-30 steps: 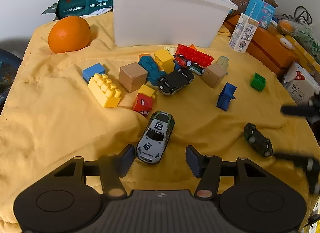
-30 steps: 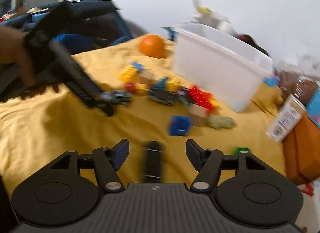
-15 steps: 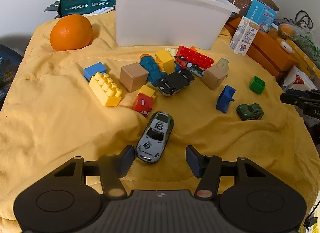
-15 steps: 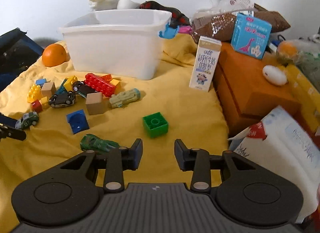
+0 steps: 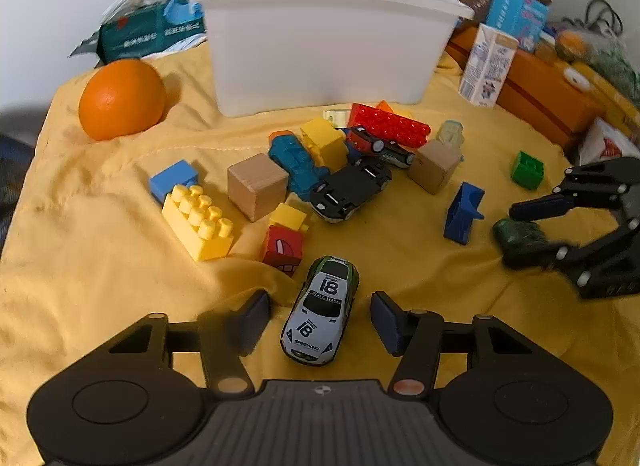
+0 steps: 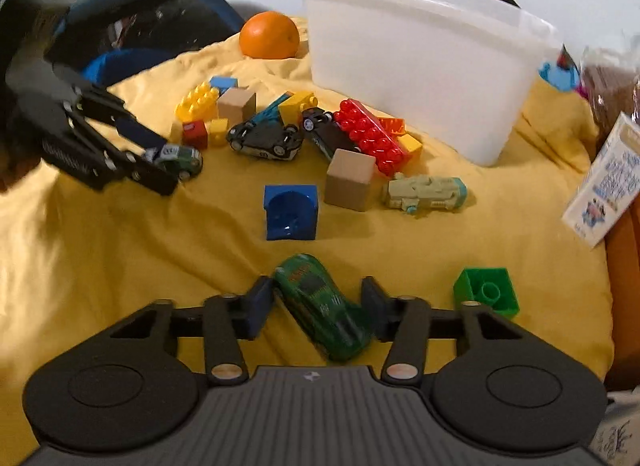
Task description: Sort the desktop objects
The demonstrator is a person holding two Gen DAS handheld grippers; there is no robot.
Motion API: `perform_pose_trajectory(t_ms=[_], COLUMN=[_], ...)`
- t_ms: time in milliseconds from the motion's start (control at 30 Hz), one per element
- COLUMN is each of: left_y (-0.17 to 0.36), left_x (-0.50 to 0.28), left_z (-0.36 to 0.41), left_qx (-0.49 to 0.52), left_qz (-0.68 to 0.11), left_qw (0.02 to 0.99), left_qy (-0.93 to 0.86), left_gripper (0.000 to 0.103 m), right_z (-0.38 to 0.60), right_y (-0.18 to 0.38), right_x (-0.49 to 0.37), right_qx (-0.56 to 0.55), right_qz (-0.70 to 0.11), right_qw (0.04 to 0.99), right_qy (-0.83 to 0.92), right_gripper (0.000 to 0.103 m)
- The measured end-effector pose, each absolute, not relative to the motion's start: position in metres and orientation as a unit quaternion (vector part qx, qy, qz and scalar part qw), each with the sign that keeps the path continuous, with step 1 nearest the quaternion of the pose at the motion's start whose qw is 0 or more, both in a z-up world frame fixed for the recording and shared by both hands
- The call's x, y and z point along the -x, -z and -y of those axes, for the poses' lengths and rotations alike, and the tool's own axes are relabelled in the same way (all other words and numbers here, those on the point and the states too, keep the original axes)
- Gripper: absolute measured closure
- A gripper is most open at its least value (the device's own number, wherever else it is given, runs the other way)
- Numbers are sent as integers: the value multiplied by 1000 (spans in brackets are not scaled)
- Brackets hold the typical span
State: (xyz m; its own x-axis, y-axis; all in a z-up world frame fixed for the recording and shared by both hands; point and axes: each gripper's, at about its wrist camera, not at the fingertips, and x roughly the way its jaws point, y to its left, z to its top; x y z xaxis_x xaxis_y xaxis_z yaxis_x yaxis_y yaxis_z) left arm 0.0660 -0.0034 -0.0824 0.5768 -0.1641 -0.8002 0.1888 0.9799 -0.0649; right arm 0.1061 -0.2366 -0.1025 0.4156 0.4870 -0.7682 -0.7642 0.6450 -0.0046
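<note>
My left gripper (image 5: 320, 318) is open around a white and green number 18 toy car (image 5: 322, 310) on the yellow cloth; the car lies between the fingers, untouched. My right gripper (image 6: 318, 304) is open around a dark green toy car (image 6: 322, 306) that lies slantwise between its fingers. In the left wrist view the right gripper (image 5: 524, 234) shows at the right edge with the green car (image 5: 518, 236) between its fingers. A white plastic bin (image 5: 320, 37) stands at the back. Loose blocks and cars, with a black car (image 5: 350, 187), lie in the middle.
An orange (image 5: 120, 97) sits at the back left. A milk carton (image 5: 486, 65) and orange boxes (image 5: 548, 97) stand at the right. A green block (image 6: 486, 292), a blue block (image 6: 290, 211) and a pale toy car (image 6: 426, 191) lie near the right gripper.
The right gripper swung back toward the toys, opened wider and now straddles the green car. The left gripper stayed open around the number 18 car and came slightly closer.
</note>
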Motion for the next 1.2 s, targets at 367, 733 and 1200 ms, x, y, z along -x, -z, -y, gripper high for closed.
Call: perform_pose_trajectory(t_ms=[367,733,1200], left_y=[70,42,-67], left_x=[-53,-56,-185], left_z=[10,1,-14], left_qx=[-61,5,72], left_qz=[-428,-404,-319], left_qw=[895,906,942], left_qy=[107,123,73], left_gripper=[64,70,70], right_z=[254,285,249], right_y=[103,63,-53], right_x=[-72,-96,-231], right_qx=[143,-17,-95], right_qz=[-420,-414,-316], right_qw=[824,851,903], right_qy=[-353,-322,-275], right_gripper=[62,70,70])
